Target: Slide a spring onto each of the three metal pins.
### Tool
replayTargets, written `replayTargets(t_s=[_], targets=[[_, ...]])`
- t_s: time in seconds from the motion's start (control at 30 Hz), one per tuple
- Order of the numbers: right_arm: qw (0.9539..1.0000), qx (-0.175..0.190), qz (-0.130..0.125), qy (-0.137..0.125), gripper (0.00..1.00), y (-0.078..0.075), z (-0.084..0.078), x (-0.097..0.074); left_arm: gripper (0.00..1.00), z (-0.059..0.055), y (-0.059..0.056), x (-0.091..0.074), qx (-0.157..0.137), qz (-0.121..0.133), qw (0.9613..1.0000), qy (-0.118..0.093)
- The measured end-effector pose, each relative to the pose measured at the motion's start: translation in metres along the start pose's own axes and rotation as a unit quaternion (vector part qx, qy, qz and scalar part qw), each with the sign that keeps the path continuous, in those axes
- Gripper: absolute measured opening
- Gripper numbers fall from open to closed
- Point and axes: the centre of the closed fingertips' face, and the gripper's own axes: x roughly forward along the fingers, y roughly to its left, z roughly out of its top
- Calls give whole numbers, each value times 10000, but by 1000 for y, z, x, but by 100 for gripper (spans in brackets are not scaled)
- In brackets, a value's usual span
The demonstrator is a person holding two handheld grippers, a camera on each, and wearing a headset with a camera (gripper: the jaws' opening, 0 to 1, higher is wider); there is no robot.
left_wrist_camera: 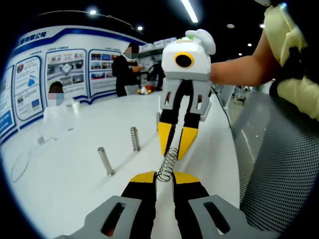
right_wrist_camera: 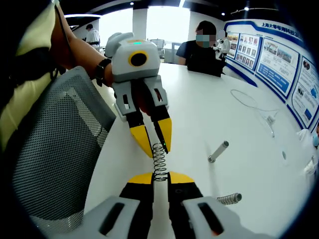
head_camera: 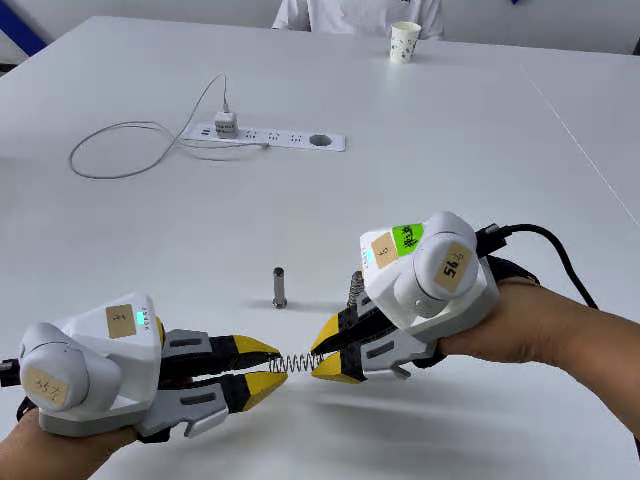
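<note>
A small coil spring (head_camera: 295,362) hangs stretched between my two grippers just above the white table. My left gripper (head_camera: 272,367) is shut on its left end, my right gripper (head_camera: 325,350) on its right end. In the left gripper view the spring (left_wrist_camera: 167,164) runs from my jaws up to the right gripper (left_wrist_camera: 173,149). A bare metal pin (head_camera: 279,287) stands upright behind the spring. A second pin carrying a spring (head_camera: 354,290) stands beside it, partly hidden by the right gripper. The right gripper view shows the bare pin (right_wrist_camera: 218,151) and the sprung pin (right_wrist_camera: 229,199).
A white power strip (head_camera: 270,136) with a charger and looped cable lies at mid-table. A paper cup (head_camera: 404,42) stands at the far edge, near a seated person. A mesh chair back (left_wrist_camera: 279,164) is close to my right side.
</note>
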Motion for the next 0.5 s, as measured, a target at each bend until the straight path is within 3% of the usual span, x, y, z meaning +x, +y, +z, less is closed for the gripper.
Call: replayTargets(t_s=[0.5], targets=[[9999,-81,-16,-63,11,-1,13,-9,12,0,1,0,-20,0,10000,-3]])
